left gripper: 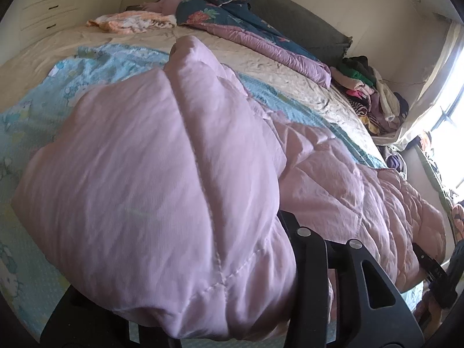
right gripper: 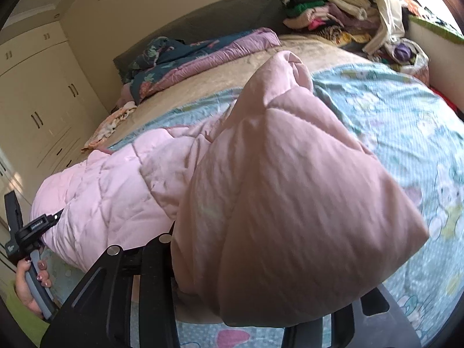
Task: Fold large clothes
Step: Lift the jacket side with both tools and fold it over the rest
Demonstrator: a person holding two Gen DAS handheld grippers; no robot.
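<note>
1. Pink quilted coat lies across the near part of the bed, on a light blue cartoon-print sheet that covers a beige quilted bedspread.
2. Left gripper: a thick bunch of pink coat sits in the jaws and spills over the front, hiding the fingertips. Jaws partly spread around the padding; the fabric looks pinched between them.
3. Right gripper: same picture, a puffy fold of the coat fills the jaws and bulges out past them. Jaws held apart by the bulk, gripping the fabric; fingertips hidden.
4. Right wrist view shows the person's left hand on the grey handle of the left gripper at lower left, at the coat's other end.
5. The coat spans between the two grippers, its middle resting on the blue sheet.
6. Far side of bed: dark floral quilt with a mauve lining, bunched up against the dark headboard.
7. Small peach and white cloth lies on the bedspread near the quilt.
8. Pile of mixed clothes at the head corner of the bed, near the window.
9. Cream wardrobe with dark handles stands beside the bed.
</note>
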